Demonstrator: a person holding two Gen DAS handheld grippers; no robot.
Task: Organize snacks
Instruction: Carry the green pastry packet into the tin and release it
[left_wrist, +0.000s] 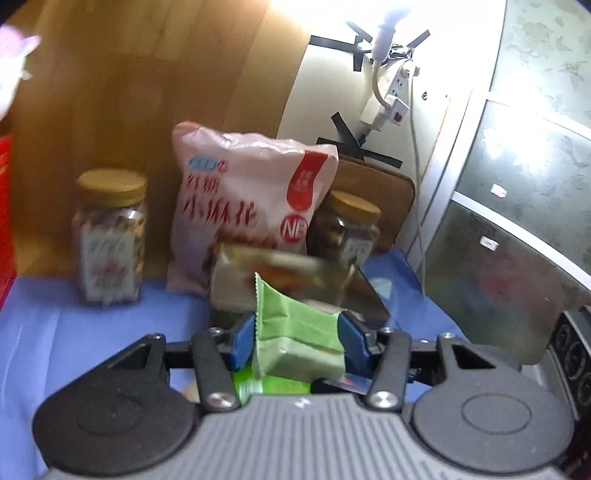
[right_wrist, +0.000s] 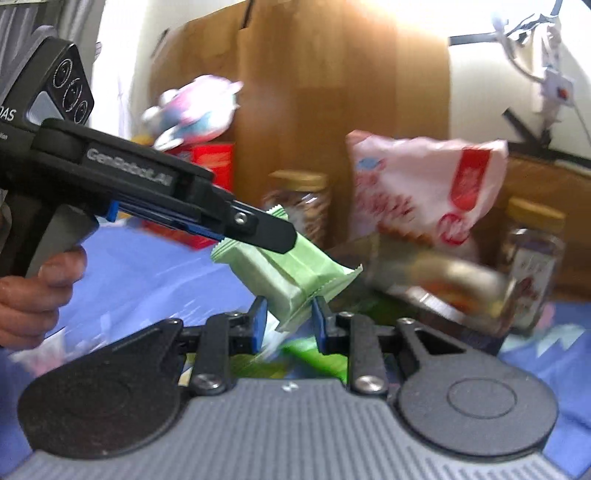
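Lifting a green packet (right_wrist: 295, 273) between both grippers.
Left gripper (left_wrist: 297, 332) and right gripper (right_wrist: 288, 321) jaws clamping opposite ends, packet hanging before the pink bag (left_wrist: 251, 199); next, needing one release.

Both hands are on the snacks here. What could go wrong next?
1. The left tongs and right tongs both seem clamped on one green packet. Pulling in different directions could tear or crush it.
2. A box sits tilted just behind the packet, in front of a jar. A careless swing could knock either over.
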